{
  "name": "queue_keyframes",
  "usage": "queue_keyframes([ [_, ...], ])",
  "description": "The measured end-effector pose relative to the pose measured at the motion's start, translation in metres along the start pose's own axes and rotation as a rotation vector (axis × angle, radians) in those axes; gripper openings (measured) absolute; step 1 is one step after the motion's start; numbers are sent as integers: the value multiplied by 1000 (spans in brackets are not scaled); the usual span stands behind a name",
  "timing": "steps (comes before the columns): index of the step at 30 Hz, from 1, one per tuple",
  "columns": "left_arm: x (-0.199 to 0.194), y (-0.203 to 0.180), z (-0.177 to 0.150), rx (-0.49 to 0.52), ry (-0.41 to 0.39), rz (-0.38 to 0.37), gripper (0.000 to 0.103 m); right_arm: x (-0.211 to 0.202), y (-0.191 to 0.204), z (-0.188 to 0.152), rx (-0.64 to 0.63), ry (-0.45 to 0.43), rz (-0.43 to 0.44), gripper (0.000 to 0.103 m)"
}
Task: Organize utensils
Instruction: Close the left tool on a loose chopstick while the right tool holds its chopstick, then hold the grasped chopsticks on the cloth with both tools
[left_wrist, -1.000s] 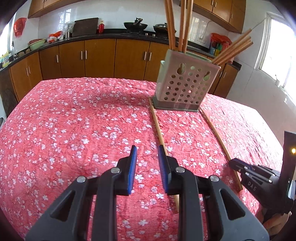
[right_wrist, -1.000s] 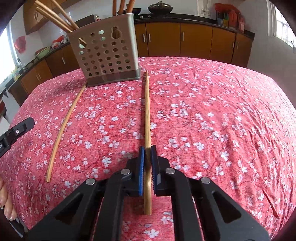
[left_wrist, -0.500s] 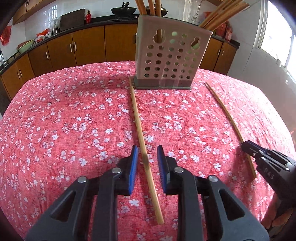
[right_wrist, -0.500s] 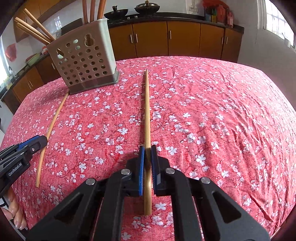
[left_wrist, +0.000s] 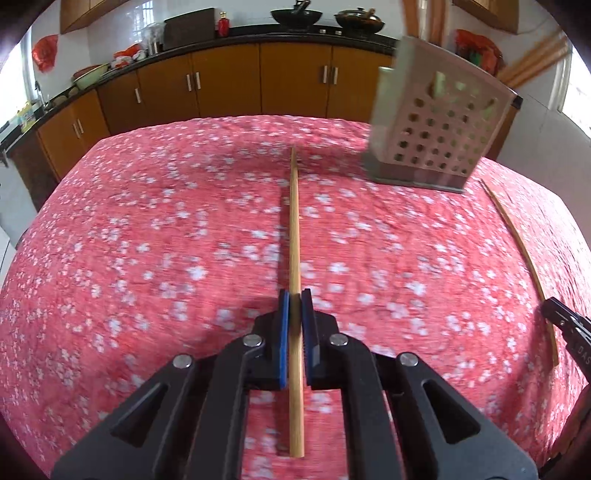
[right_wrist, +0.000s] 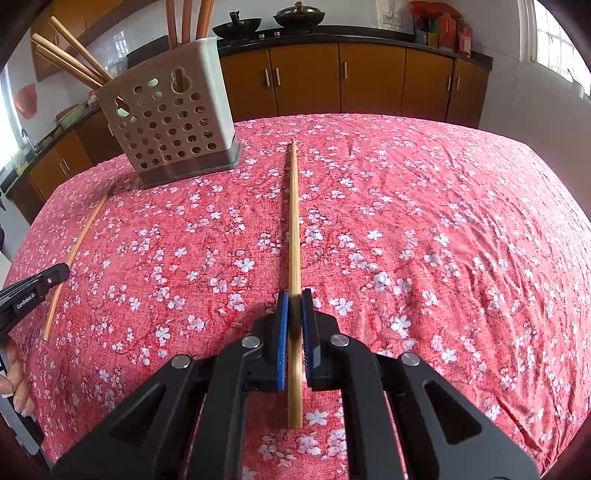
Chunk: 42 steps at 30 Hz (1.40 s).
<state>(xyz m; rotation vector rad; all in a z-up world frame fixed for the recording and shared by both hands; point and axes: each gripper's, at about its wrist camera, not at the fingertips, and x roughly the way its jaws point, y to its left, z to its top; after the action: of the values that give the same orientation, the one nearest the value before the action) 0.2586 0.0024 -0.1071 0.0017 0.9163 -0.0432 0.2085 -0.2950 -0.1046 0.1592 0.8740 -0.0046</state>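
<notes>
My left gripper (left_wrist: 294, 297) is shut on a long wooden chopstick (left_wrist: 294, 229) that points away over the red floral cloth. My right gripper (right_wrist: 294, 295) is shut on a second chopstick (right_wrist: 294, 221) the same way. The grey perforated utensil holder (left_wrist: 436, 136) stands at the back right in the left wrist view and at the back left in the right wrist view (right_wrist: 166, 122), with several chopsticks standing in it. Each view shows the other chopstick (left_wrist: 517, 236) (right_wrist: 74, 254) and the other gripper's tip (left_wrist: 569, 328) (right_wrist: 33, 291) at its edge.
The table (right_wrist: 461, 229) is covered by a red cloth with white blossoms. Brown kitchen cabinets (left_wrist: 229, 85) and a dark counter with woks (left_wrist: 295, 14) run behind it. A window (right_wrist: 561, 40) is at the right.
My left gripper has moved over the left chopstick and shut on it; the view has swung left. My right gripper keeps its hold on its chopstick.
</notes>
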Motion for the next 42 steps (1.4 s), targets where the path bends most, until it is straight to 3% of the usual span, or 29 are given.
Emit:
queue_keyframes([
  [7,-1,27,-2,-6,-10,-24,9,6,-5,7,-2,-2,-27,8],
  [42,-1,20,-2,-4,-12,-11,10,2,-6,1,-9,-14,-39,8],
])
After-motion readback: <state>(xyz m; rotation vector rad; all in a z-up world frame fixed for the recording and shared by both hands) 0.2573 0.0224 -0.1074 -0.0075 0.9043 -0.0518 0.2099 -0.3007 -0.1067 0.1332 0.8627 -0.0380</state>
